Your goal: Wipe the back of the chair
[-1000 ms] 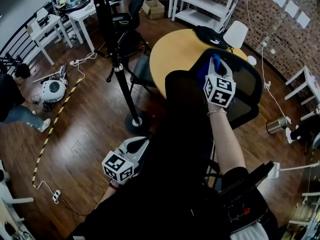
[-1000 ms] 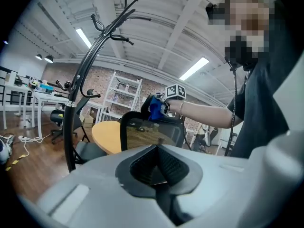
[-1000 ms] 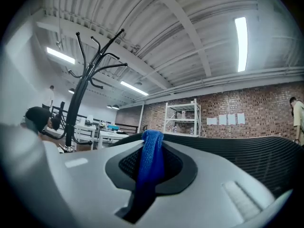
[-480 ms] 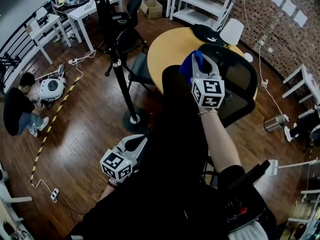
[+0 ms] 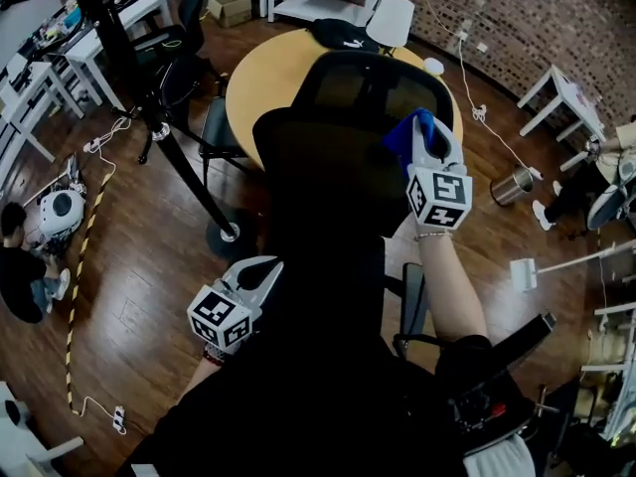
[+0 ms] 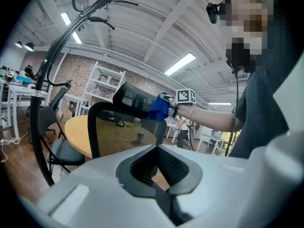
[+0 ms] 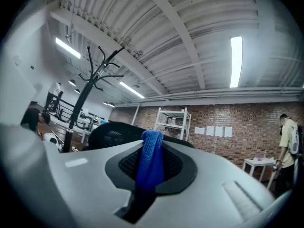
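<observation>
Blue cloth [image 5: 409,135], clamped in the right gripper's [image 5: 429,132] fingers, rests against the black mesh chair back [image 5: 348,92]. Low down, the left gripper [image 5: 263,271] has its fingers together on nothing.

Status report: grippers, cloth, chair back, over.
Right gripper shut on blue cloth, at top of black mesh chair back. Left gripper shut, empty, held low. Nothing in the way.
</observation>
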`<state>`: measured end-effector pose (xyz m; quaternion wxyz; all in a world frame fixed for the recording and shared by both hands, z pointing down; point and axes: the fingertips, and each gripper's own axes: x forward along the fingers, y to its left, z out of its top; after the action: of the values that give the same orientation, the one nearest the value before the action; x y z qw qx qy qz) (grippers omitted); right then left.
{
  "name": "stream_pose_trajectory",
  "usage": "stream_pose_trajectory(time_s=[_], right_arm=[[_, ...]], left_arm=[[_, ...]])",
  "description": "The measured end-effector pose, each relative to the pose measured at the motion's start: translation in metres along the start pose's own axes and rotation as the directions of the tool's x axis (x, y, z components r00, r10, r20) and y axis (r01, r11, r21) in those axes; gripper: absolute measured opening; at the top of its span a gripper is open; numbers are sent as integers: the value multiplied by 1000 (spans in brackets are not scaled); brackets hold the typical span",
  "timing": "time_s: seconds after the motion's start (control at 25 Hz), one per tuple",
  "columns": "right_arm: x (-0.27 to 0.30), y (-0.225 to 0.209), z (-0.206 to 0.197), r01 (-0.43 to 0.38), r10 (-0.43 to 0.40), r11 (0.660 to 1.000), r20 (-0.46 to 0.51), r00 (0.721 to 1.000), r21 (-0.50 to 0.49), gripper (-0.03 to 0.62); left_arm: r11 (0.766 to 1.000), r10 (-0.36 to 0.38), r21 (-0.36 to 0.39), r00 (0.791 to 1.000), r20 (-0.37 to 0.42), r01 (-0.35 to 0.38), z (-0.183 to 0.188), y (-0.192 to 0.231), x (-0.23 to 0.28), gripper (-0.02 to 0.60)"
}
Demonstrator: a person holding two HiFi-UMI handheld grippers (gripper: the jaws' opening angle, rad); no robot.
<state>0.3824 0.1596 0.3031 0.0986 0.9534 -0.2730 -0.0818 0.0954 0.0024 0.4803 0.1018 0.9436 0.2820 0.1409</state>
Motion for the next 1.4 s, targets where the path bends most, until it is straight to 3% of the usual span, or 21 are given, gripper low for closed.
stream_pose_trajectory(time_s=[0.16,0.32,0.52,0.76,0.92,0.96,1.08,1.2,1.4], right_arm=[[-34,-65,-30,116,-123,990,-89,988,-76,37],[-38,-85,-35,173,-197,969,-132,971,-178,35],[-6,-56,-31,134,-170,952,-113,979,-276,35],[51,10,-25,56,-83,972,-113,990,-226,35],[-2,-41,-9,220,-272,929,-149,951,-297,35],[-5,-38,-6,224,-271,934,-143,952,-277,35],[55,36,-8,75,-89,986,-86,992,-152,35],[104,102,-18,-55,52,996,-33,998,-76,34],[136,91,-17,-129,130,991,16,991,-17,34]], left_arm=[[998,-57,15,998,-11,57,2,-18,24,6],[998,-60,21,998,-3,60,15,-22,21,6],[1000,0,-1,1000,16,0,19,-3,9,6],[993,114,-28,993,30,-113,23,10,-20,6],[998,27,-61,1000,2,-26,17,-11,-12,6],[998,21,-61,1000,-3,-21,18,-12,-16,6],[988,144,-50,989,11,-144,21,19,-45,6],[961,273,-53,961,37,-271,8,43,-71,6],[932,361,-68,931,59,-357,16,40,-31,6]])
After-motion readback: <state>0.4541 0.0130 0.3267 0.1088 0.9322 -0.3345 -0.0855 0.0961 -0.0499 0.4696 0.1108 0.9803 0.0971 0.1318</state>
